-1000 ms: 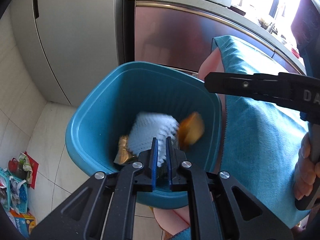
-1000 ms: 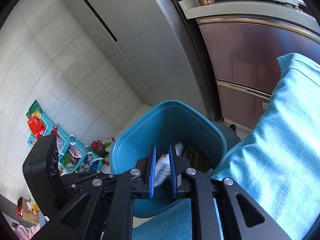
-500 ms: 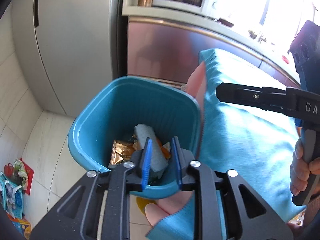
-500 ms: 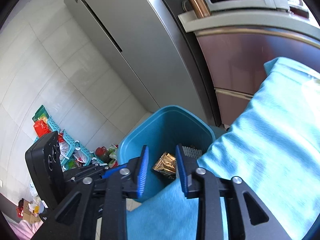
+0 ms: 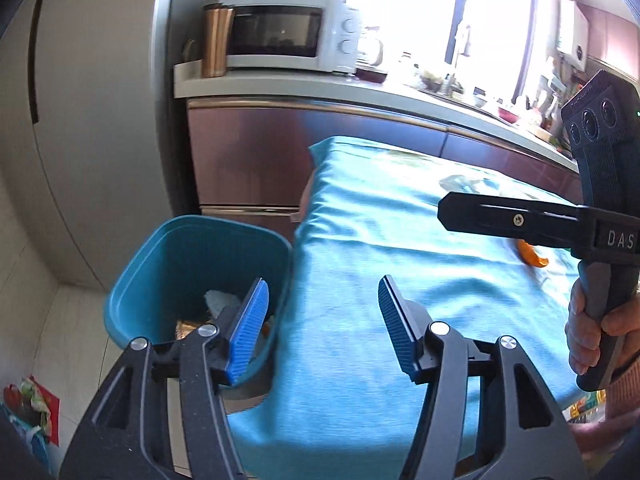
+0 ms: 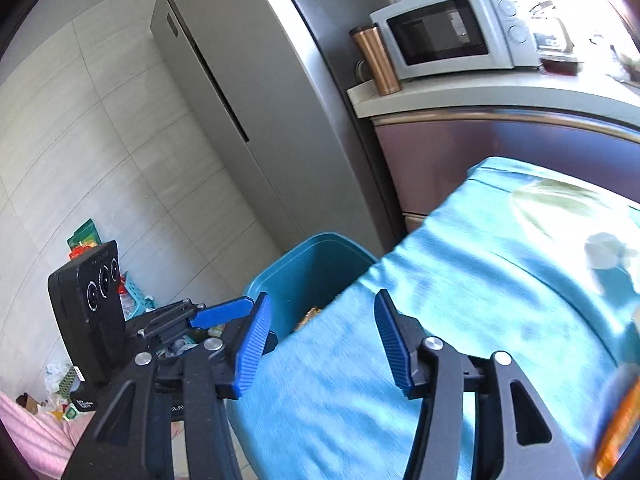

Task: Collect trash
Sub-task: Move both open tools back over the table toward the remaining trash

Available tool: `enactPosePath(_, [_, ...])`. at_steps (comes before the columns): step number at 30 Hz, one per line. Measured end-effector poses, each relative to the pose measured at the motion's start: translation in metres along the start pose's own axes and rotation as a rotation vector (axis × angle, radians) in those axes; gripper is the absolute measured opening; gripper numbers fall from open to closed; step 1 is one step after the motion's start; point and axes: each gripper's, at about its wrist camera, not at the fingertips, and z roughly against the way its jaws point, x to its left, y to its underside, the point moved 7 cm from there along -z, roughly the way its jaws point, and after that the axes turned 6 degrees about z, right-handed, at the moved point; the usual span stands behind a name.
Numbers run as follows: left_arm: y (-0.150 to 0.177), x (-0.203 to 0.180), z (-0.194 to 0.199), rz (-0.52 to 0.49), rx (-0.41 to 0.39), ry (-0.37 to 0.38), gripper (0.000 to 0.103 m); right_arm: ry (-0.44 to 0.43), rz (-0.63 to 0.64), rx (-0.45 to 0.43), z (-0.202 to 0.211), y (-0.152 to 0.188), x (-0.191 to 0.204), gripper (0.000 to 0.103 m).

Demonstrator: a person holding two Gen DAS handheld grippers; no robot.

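Observation:
A teal bin (image 5: 192,264) stands on the floor beside the table, with a white wad (image 5: 218,300) and a gold wrapper (image 5: 186,326) inside; the bin (image 6: 308,276) shows in the right wrist view too. My left gripper (image 5: 322,298) hangs over the table's edge next to the bin, its jaws opening with nothing between them. My right gripper (image 6: 320,314) is above the same edge, jaws opening and empty. On the turquoise cloth (image 5: 380,248) lie an orange scrap (image 5: 532,256) and, in the right wrist view, a pale crumpled piece (image 6: 608,250) and a blurred orange packet (image 6: 618,428).
A grey fridge (image 5: 92,120) stands behind the bin. A counter (image 5: 320,92) carries a white microwave (image 5: 288,38) and a copper tumbler (image 5: 216,40). Baskets of packets (image 6: 132,300) sit on the tiled floor at the left. A hand (image 5: 588,328) holds the right gripper's handle.
Both grippers let their trash fall into the bin, opened wide, and drew up and away from the bin toward the cloth-covered table.

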Motion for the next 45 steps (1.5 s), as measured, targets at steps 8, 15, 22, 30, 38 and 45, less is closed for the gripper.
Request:
enactPosePath(8, [0.005, -0.064, -0.006, -0.074, 0.018, 0.112, 0.059, 0.143, -0.061, -0.054, 0.064, 0.029, -0.041, 0.054])
enactPosePath(15, [0.013, -0.121, -0.021, -0.148, 0.057, 0.193, 0.058, 0.267, -0.168, -0.081, 0.111, 0.061, -0.09, 0.054])
enactPosePath(22, [0.017, -0.166, -0.039, -0.184, 0.102, 0.262, 0.056, 0.383, -0.258, -0.121, 0.156, 0.085, -0.138, 0.054])
enactPosePath(30, [0.014, -0.207, -0.062, -0.214, 0.137, 0.303, 0.054, 0.489, -0.332, -0.149, 0.19, 0.101, -0.183, 0.054])
enactPosePath(38, [0.016, -0.233, -0.085, -0.23, 0.199, 0.32, 0.051, 0.565, -0.438, -0.172, 0.212, 0.118, -0.228, 0.054])
enactPosePath(45, [0.019, -0.249, -0.101, -0.233, 0.237, 0.331, 0.051, 0.548, -0.502, -0.173, 0.216, 0.125, -0.252, 0.058])
